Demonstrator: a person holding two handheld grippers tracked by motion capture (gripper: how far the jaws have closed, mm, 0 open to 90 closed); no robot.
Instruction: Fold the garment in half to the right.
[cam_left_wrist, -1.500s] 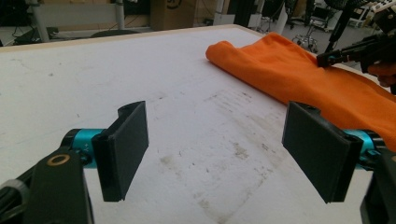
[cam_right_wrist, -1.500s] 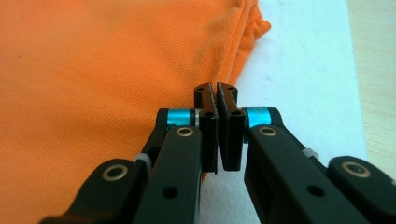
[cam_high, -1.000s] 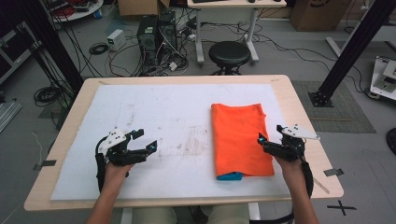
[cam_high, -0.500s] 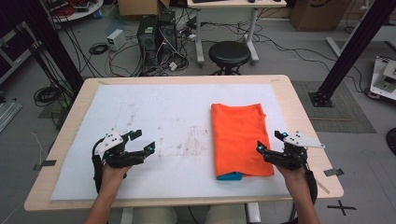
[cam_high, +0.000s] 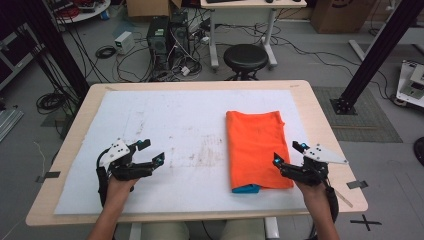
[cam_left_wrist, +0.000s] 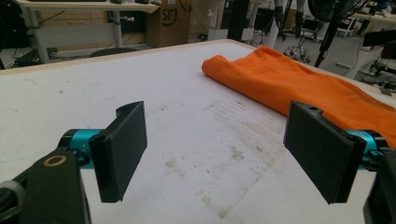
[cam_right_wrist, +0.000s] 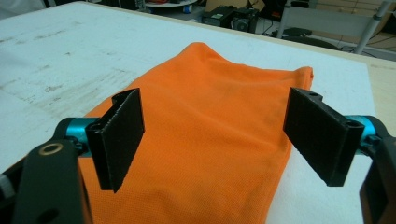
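A folded orange garment (cam_high: 256, 149) lies flat on the right half of the white sheet (cam_high: 170, 125) covering the table (cam_high: 320, 107), with a bit of blue fabric (cam_high: 246, 188) peeking out at its near edge. The right claw (cam_high: 289, 154) hovers at the garment's near right corner, jaws spread wide with nothing between them. The left claw (cam_high: 151, 151) sits well apart over the bare, stained sheet, also wide open and empty.
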